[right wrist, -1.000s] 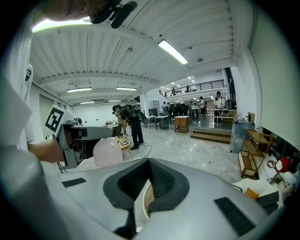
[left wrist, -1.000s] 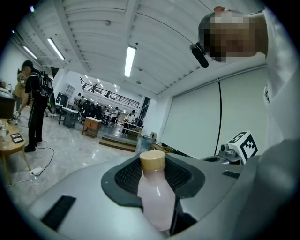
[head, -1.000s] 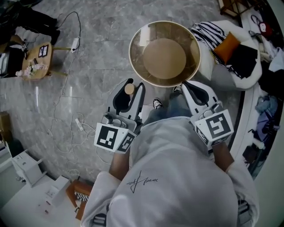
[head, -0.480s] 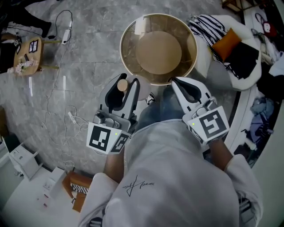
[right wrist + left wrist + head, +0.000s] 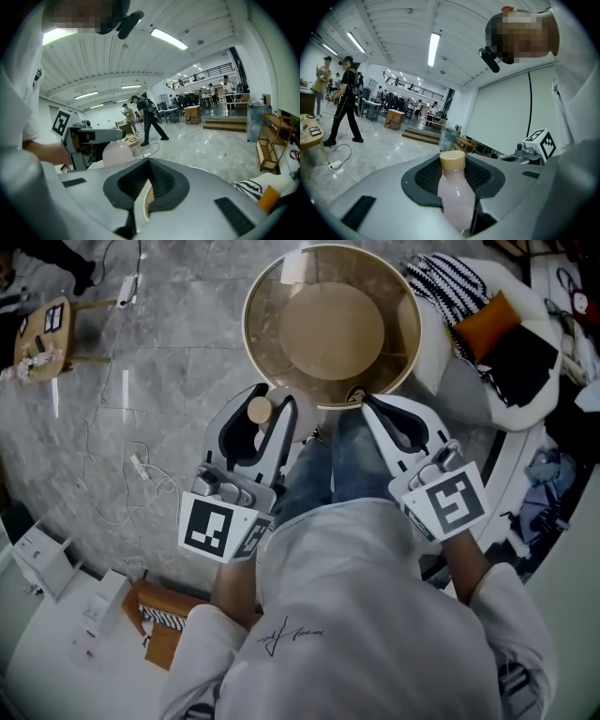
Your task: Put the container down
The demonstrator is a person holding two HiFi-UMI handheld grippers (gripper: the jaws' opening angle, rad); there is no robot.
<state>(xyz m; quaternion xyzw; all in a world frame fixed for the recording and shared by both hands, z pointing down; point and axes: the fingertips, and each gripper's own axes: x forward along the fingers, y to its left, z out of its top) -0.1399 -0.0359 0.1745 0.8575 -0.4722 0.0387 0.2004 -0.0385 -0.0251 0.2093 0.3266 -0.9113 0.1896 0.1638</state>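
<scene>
Between the jaws of the left hand-held gripper (image 5: 272,401) stands a small bottle (image 5: 454,197) of pale pink liquid. The jaws are clenched on its body, and its tan cap (image 5: 452,160) rises clear above the dark ribbed pads. From the head view only the cap shows, sitting in the hollow between the jaws. Bottle and gripper are over the grey marble floor (image 5: 169,381), just short of the near rim of the round glass-topped desk (image 5: 247,334), which the bottle does not touch. The right hand-held gripper (image 5: 361,397) is level with the left one, on the far side of the person's jeans. Its jaws are drawn together with nothing between them, and their tips lie at the desk's near rim. A slice of that rim shows through the thin slit between its pads.
</scene>
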